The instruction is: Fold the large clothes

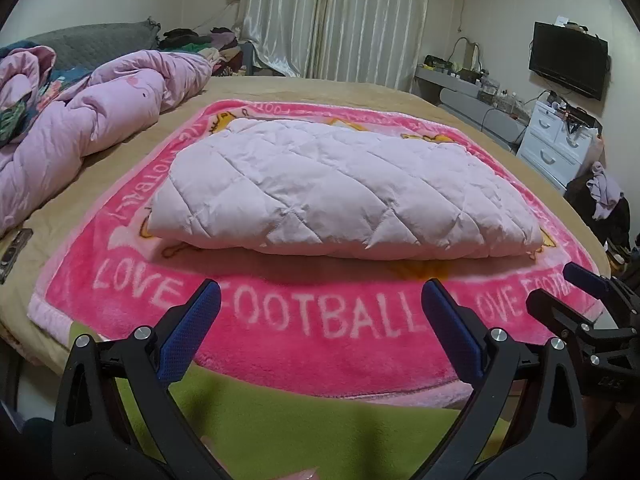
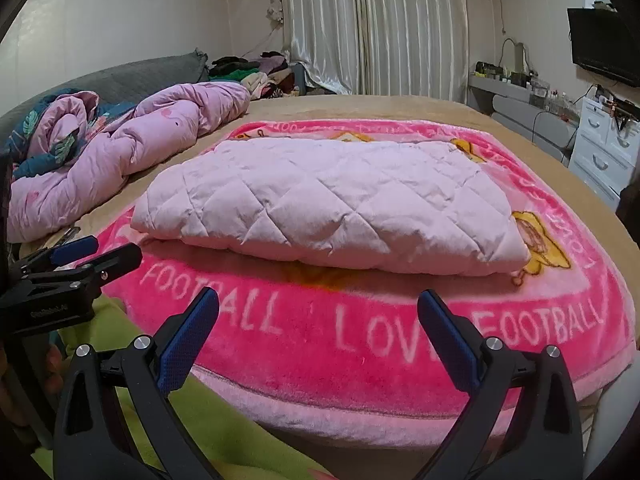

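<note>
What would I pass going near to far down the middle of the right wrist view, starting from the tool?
Right tool → pink football blanket → folded quilted jacket → tan bedsheet → white curtains.

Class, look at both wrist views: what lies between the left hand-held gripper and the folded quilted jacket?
Only the pink blanket with its FOOTBALL lettering lies between the left hand-held gripper and the folded jacket; both views show this.

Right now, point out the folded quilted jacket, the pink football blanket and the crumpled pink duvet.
folded quilted jacket (image 1: 340,184), left wrist view, middle of its top face.
pink football blanket (image 2: 360,364), right wrist view, bare near border below the lettering.
crumpled pink duvet (image 2: 120,160), right wrist view, middle of the heap.
</note>
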Available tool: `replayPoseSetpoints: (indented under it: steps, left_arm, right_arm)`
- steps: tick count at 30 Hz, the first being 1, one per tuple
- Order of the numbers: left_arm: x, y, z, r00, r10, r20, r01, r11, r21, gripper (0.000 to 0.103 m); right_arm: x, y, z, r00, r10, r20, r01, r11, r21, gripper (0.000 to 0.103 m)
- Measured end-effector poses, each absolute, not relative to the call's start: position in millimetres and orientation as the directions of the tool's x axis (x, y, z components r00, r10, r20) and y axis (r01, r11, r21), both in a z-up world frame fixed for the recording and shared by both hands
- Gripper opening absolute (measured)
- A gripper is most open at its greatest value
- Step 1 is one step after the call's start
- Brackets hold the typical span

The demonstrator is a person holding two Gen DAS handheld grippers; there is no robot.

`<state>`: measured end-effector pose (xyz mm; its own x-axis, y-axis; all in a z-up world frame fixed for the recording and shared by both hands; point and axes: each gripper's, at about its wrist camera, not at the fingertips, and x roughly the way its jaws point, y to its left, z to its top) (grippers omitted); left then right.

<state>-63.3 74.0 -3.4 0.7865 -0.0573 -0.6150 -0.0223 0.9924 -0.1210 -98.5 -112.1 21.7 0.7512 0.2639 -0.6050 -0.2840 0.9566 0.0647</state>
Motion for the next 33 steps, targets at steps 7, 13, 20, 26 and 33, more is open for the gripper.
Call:
replayPoseSetpoints:
  steps: [7, 13, 20, 26, 33]
  left_arm:
    - [-65.2, 77.7, -1.3, 0.791, -0.055, -0.61, -0.029, 0.991, -0.128, 0.094]
    - [-66.1, 78.9, -1.1, 0.793, -0.051, -0.608, -0.036, 0.991, -0.13, 0.094]
    - [-67.4, 79.4, 0.1, 0.795, -0.044, -0.605, -0.04, 0.991, -0.125, 0.094]
    - [-68.4, 80.3, 2.0, 0.796, -0.04, -0.604, -0.044, 0.991, -0.123, 0.094]
    - [-67.5, 78.7, 3.0, 0.795, -0.027, -0.606, -0.05, 0.993, -0.111, 0.094]
  right_arm:
    - [-97.7, -110.6, 19.1, 0.744, 0.266, -0.612, -0.288, 0.955, 0.065, 0.099]
    - [-97.9, -109.8, 18.2, 0.744, 0.265, -0.614, -0.288, 0.955, 0.063, 0.099]
    - [-97.8, -109.8, 18.3, 0.743, 0.266, -0.615, -0.29, 0.955, 0.063, 0.099]
    - [-97.9, -109.5, 18.3, 0.743, 0.265, -0.615, -0.29, 0.955, 0.061, 0.099]
    - [-97.8, -109.4, 18.1, 0.744, 0.265, -0.614, -0.289, 0.955, 0.062, 0.099]
